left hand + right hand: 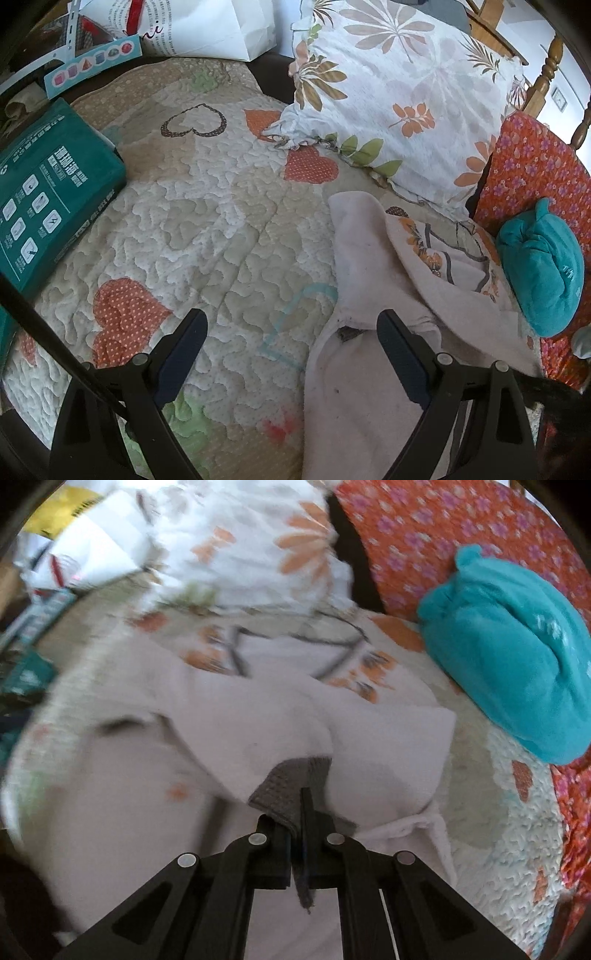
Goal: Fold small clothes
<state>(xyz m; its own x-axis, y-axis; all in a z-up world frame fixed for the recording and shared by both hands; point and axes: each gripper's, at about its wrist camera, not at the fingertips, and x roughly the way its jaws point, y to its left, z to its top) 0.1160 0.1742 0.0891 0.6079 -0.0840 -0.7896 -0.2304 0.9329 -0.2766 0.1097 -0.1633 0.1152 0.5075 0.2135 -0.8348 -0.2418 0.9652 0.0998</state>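
Observation:
A pale pink small garment (pixel 369 369) with an orange flower print lies on the quilted heart-pattern bedspread (pixel 207 229), partly folded over. My left gripper (pixel 291 321) is open and empty just above the quilt, its right finger over the garment's left edge. In the right wrist view my right gripper (pixel 301 794) is shut on a grey knit hem (pixel 291 779) of the same pink garment (pixel 221 720), holding it lifted; this view is blurred by motion.
A flowered pillow (pixel 399 96) lies at the back. A rolled teal garment (pixel 543 266) rests on an orange flowered cushion (pixel 532 166) at the right, also shown in the right wrist view (pixel 517 635). A teal package (pixel 48 192) lies at the left. White bags (pixel 207 29) stand behind.

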